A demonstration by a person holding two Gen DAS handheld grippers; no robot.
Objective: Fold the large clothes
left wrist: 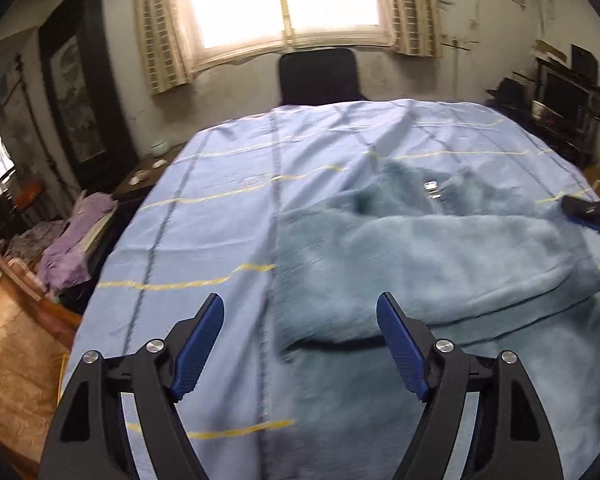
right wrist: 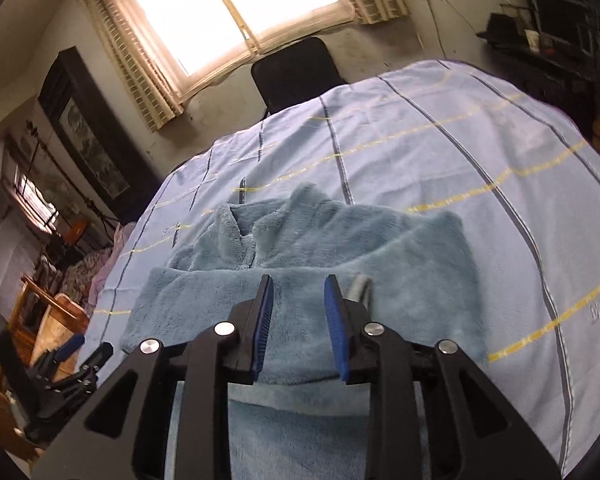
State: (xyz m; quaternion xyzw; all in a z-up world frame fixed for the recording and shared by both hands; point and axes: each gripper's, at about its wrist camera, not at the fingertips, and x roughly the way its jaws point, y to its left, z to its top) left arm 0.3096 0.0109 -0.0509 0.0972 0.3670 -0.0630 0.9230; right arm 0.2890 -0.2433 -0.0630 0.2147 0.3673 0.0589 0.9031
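A fluffy pale blue garment (left wrist: pixel 420 264) lies partly folded on the blue checked sheet (left wrist: pixel 220 220), collar towards the window. In the right wrist view the garment (right wrist: pixel 312 264) lies under and ahead of my right gripper (right wrist: pixel 298 292), which is open and empty just above the folded layer. My left gripper (left wrist: pixel 300 312) is wide open and empty, hovering over the garment's left edge. The right gripper also shows at the right edge of the left wrist view (left wrist: pixel 588 212). The left gripper shows low at the left of the right wrist view (right wrist: pixel 84 350).
A black chair (left wrist: pixel 318 76) stands behind the table under the window (left wrist: pixel 284 0). Purple cloth and clutter (left wrist: pixel 72 240) lie to the left, with wooden furniture (left wrist: pixel 16 340) below. Dark shelves with equipment (left wrist: pixel 560 104) stand at the right.
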